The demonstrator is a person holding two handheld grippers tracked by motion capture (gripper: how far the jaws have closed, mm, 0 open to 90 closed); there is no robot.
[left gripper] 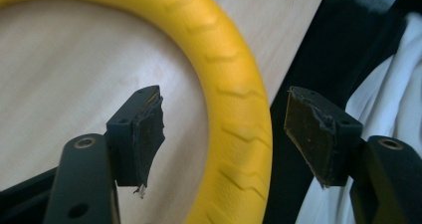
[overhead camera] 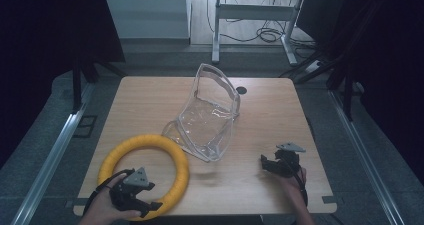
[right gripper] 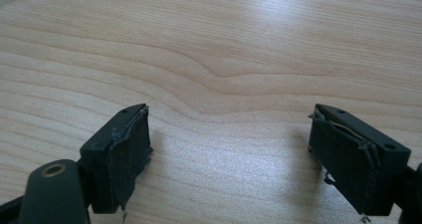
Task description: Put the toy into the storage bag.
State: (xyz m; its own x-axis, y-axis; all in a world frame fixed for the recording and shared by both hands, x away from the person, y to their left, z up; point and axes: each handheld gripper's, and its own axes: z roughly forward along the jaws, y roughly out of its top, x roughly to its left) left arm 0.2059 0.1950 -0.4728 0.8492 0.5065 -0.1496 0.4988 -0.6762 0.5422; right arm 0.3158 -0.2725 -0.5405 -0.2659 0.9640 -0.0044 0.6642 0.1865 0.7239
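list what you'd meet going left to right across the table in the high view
left gripper → yellow ring → clear plastic pouch → small black hole in the tabletop → right gripper

A: The ring (overhead camera: 145, 172) is bright yellow with a zigzag groove pattern; the bag (overhead camera: 210, 115) is clear

B: The table (overhead camera: 150, 100) is pale wood with wavy grain, the grippers' jaws black

Light wood table (overhead camera: 270, 125): yellow ring (overhead camera: 145, 172) near front-left corner, clear pouch (overhead camera: 207, 117) mid-table.
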